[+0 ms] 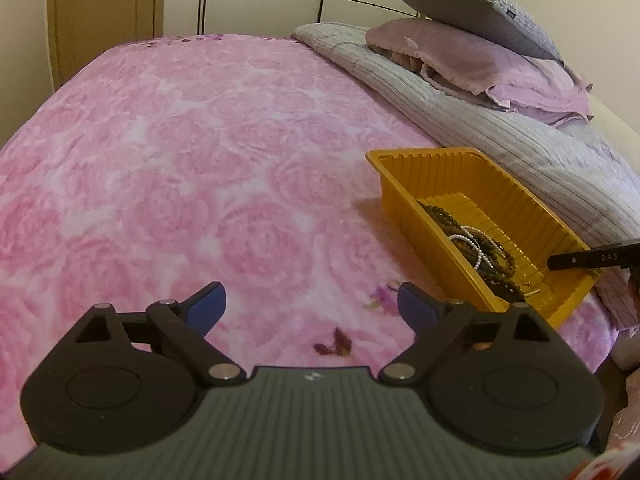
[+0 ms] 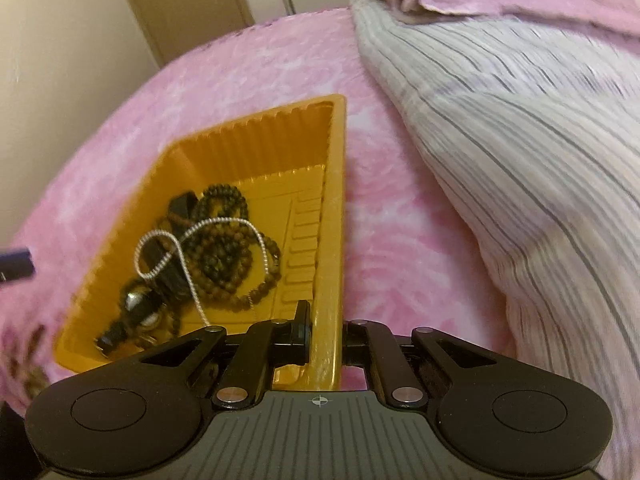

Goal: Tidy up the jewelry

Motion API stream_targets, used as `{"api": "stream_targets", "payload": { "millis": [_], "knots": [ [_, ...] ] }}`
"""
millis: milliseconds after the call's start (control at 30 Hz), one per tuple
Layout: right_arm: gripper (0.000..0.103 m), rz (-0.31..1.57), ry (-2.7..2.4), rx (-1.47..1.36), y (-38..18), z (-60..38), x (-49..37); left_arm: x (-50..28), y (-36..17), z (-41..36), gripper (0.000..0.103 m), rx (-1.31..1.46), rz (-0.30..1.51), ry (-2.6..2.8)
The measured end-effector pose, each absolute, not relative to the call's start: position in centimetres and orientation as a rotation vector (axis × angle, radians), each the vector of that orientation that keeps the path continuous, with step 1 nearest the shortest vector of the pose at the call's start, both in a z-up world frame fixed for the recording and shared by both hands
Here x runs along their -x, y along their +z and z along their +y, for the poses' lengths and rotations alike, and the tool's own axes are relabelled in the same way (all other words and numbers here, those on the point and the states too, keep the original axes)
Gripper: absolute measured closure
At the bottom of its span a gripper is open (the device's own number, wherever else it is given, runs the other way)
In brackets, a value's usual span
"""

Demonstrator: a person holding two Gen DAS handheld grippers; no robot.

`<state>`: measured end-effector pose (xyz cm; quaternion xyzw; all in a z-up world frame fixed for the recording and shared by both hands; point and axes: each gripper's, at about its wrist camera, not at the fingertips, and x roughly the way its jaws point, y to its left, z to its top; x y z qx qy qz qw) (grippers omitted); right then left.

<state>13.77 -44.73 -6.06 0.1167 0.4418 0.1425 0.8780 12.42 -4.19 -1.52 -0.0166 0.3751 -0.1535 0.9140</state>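
A yellow plastic tray (image 1: 404,176) sits on the pink bedspread, right of centre; it also shows in the right wrist view (image 2: 336,184). It holds tangled dark bead necklaces (image 2: 228,248) and a thin white pearl-like chain (image 2: 200,236), also seen in the left wrist view (image 1: 476,248). My right gripper (image 2: 325,332) is shut on the tray's near right wall, one finger inside and one outside. My left gripper (image 1: 312,304) is open and empty, above the bedspread left of the tray. The right gripper's finger (image 1: 592,258) shows at the tray's near corner.
The pink rose-pattern bedspread (image 1: 180,160) covers the bed. A grey striped pillow (image 2: 520,128) lies right of the tray, with a mauve pillow (image 1: 480,64) and a grey cushion (image 1: 472,8) stacked behind. Wardrobe doors (image 1: 108,0) stand beyond the bed.
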Motion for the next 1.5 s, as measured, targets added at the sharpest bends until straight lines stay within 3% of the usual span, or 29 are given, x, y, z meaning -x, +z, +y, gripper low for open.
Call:
{"api": "stream_targets", "payload": {
  "millis": [33, 100, 167, 367, 600, 1500],
  "knots": [
    [0.084, 0.914, 0.287, -0.252, -5.8, -44.9, -13.5, -12.3, -1.5, -4.1, 0.008, 0.044, 0.773, -0.311],
    [0.052, 0.878, 0.282, -0.284, -5.0, -45.5, -12.8, -11.8, -1.4, -4.0, 0.006, 0.063, 0.772, -0.306],
    [0.041, 0.849, 0.256, -0.310, -4.1, -46.0, -12.1, -11.2, -1.2, -4.0, 0.003, 0.071, 0.769, -0.292],
    [0.034, 0.812, 0.151, -0.249, -1.2, -44.3, -9.1, -8.9, -0.8, -4.4, 0.000, 0.067, 0.752, -0.261],
    [0.034, 0.808, 0.162, -0.200, 1.1, -38.6, -5.0, -6.2, -0.4, -4.9, 0.000, 0.074, 0.814, -0.219],
    [0.033, 0.870, 0.204, -0.102, 1.6, -29.2, 1.3, 2.0, 1.4, -6.1, 0.000, 0.032, 0.813, -0.083]
  ]
}}
